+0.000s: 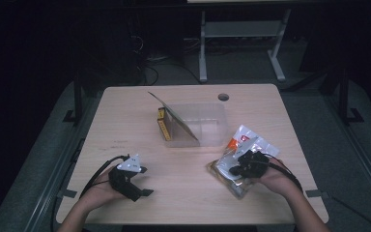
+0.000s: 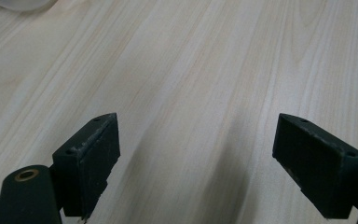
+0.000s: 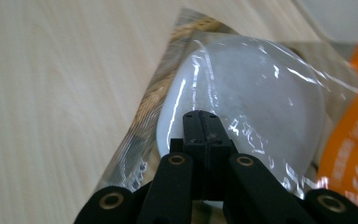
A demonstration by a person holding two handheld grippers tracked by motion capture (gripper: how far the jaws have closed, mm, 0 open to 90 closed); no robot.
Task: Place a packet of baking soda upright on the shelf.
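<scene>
A clear plastic bag [image 1: 245,139] with orange print lies on the wooden table [image 1: 121,121] at the front right. Inside it is a smooth white rounded piece [image 3: 256,88]. My right gripper [image 1: 234,170] rests over the bag, its jaws pressed together just above the white piece [image 1: 223,170]. In the right gripper view, the right gripper [image 3: 202,117] has no gap between its jaws, and I cannot tell whether film is pinched there. At the front left, my left gripper [image 1: 146,181] lies open above bare wood. In the left gripper view, the left gripper [image 2: 198,149] has nothing between its jaws.
A clear plastic box [image 1: 207,123] stands mid-table with a tilted cardboard flap [image 1: 174,113] against it and yellow packs [image 1: 163,126] at its left end. A round cable hole [image 1: 223,96] sits near the far edge. A desk frame [image 1: 241,34] stands beyond the table.
</scene>
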